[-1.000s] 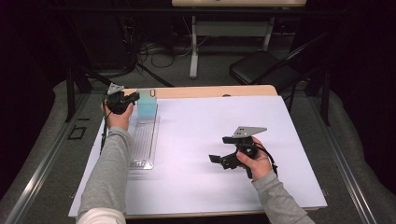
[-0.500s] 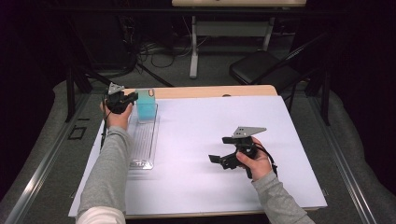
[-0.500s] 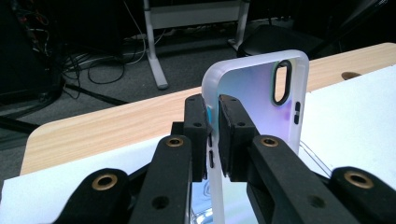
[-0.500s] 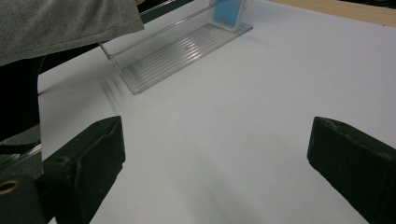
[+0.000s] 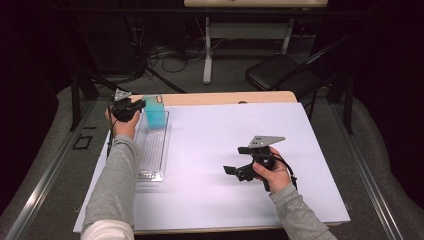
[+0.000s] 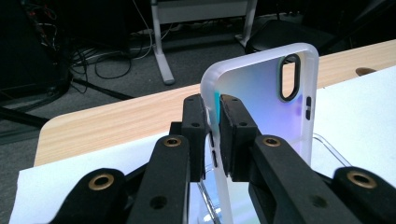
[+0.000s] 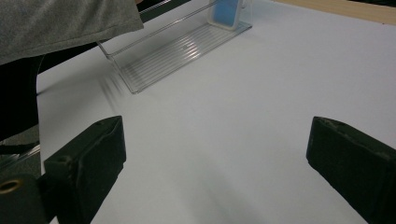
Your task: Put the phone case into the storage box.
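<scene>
left arm: stretched forward along the table's left side, grey sleeve, hand at the far end of the clear rack (image 5: 152, 150)
left gripper (image 5: 131, 107): 2 jaws clamped on the long edge of a phone case (image 6: 261, 98), pads pressing both faces
phone case: translucent white, blue tint, standing upright on edge in the far end of the clear rack; camera cutout and side button slots face the left gripper view; shows as a blue block in the high view (image 5: 155, 116)
right arm: bent, hand low over the white sheet (image 5: 210, 150), well apart from the rack
right gripper (image 5: 239, 165): jaws spread wide, nothing between them, bare sheet under them in the right gripper view
clear rack: long ribbed tray with low walls, lying lengthwise on the sheet's left side; 1 case in it, at the far end
table (image 5: 225, 97): wood edge visible past the sheet's far side
</scene>
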Demonstrator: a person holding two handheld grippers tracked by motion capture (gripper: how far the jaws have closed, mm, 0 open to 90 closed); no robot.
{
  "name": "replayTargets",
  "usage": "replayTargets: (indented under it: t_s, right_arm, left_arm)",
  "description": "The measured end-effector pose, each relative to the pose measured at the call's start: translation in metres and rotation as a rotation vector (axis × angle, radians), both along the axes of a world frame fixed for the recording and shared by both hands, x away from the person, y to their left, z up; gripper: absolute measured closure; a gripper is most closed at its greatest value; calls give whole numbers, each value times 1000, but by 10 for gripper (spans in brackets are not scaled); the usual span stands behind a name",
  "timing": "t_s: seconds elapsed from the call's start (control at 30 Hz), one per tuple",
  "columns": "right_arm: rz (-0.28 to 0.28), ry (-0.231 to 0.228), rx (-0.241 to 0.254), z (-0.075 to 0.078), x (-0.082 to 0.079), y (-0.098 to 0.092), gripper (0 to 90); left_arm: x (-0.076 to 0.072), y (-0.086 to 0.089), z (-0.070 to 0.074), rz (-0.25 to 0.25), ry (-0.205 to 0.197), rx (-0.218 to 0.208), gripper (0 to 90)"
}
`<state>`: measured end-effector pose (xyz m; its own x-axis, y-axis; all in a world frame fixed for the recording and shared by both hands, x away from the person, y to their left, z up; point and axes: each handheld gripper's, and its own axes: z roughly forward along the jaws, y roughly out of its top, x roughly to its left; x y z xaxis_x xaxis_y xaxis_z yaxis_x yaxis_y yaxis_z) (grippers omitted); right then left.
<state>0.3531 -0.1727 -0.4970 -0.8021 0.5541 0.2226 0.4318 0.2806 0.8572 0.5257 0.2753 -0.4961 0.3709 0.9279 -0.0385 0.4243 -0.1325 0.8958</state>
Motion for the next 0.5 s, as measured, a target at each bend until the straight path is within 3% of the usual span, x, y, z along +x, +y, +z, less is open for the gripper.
replayTargets:
  t_s: [0.5]
  right_arm:
    - [0, 2, -3, -1, 0, 0, 48]
  left_arm:
    - [0, -1, -1, 9, 5, -2, 763]
